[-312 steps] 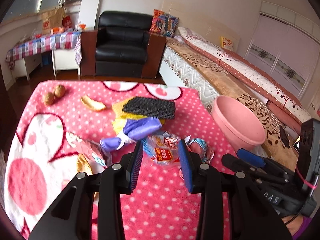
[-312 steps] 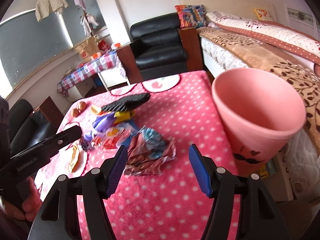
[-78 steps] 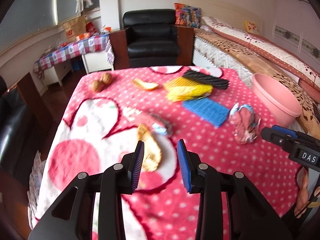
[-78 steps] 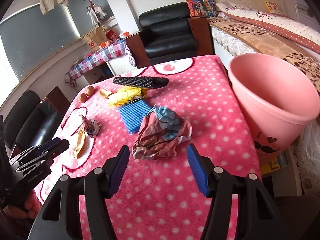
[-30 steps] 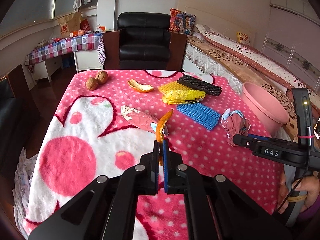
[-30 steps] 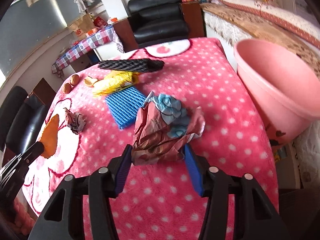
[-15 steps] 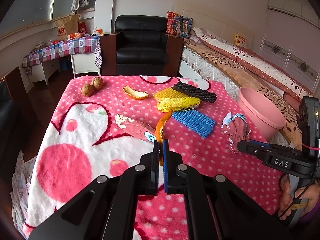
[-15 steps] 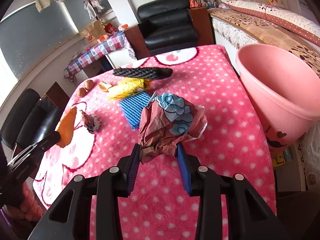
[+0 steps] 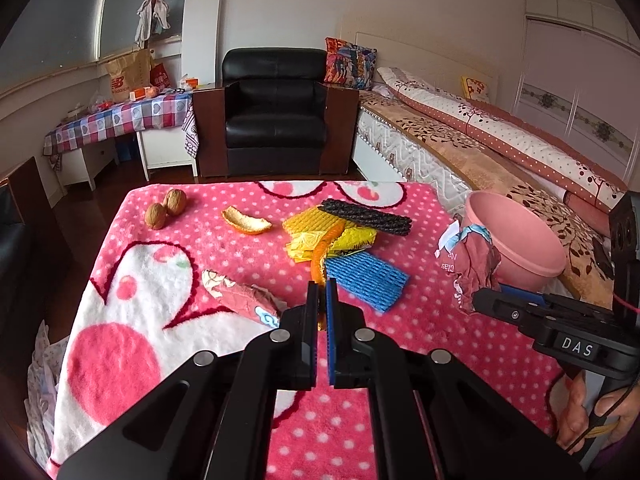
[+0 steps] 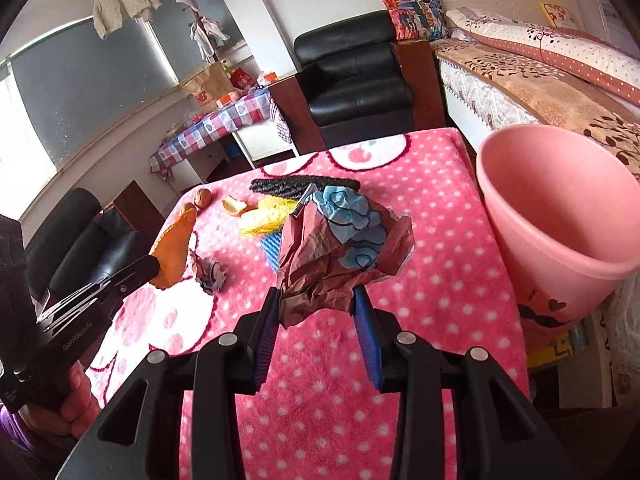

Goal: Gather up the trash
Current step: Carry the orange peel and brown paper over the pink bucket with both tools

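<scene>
While the left gripper (image 9: 320,300) is clamped tight on a strip of orange peel (image 9: 323,252), the right gripper (image 10: 316,312) grips a crumpled paper wrapper (image 10: 340,248) between its blue fingers (image 10: 366,332); its jaws closed further within the last second. Both items are held clear of the worktop (image 9: 400,344) — a surface under a pink polka-dot blanket. A pink bin (image 10: 560,216) stands just off the worktop's right edge, beside the bed (image 9: 460,156).

Left on the worktop: two walnuts (image 9: 166,208) near the far left corner, a second peel (image 9: 246,222), yellow packaging (image 9: 320,236), a black foam net (image 9: 366,218), a blue foam net (image 9: 366,280) and a crumpled pink wrapper (image 9: 244,300) toward the middle.

Legible writing: "DAS" on the right gripper's body (image 9: 576,346); "GenRobot.AI" on the left gripper's body (image 10: 76,338); the held wrapper's print is only partly readable.
</scene>
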Tool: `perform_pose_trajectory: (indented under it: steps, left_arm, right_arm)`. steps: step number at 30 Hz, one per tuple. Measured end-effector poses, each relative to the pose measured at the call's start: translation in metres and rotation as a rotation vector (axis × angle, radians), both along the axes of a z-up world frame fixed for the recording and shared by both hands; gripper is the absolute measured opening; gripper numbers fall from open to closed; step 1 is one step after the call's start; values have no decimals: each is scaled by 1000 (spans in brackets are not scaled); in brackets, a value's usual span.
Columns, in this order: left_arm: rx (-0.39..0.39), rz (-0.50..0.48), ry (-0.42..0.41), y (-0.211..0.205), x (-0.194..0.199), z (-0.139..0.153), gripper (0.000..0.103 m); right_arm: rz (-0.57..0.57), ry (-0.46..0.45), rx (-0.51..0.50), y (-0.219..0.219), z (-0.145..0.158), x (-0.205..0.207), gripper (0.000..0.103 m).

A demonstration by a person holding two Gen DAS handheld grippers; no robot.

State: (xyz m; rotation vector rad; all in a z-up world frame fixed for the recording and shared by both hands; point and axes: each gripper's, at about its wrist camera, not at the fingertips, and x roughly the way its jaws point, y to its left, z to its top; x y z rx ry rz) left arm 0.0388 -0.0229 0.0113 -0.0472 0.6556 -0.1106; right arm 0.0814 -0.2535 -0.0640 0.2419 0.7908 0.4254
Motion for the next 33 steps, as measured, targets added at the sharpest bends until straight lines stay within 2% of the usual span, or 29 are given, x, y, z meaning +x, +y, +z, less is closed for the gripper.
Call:
perform_pose_trajectory:
  steps: [13, 25, 33]
  left_arm:
    - [20, -69, -59, -50, 24, 21, 3]
    - [28, -178, -116, -114, 50, 37, 3]
    - [13, -235, -72, -158, 82, 36, 3]
  right_arm:
    - [-86, -52, 40, -42, 23, 9, 37]
    - [-234, -87, 36, -104, 35, 28, 37]
    - [-301, -62, 45, -141, 31, 43, 37]
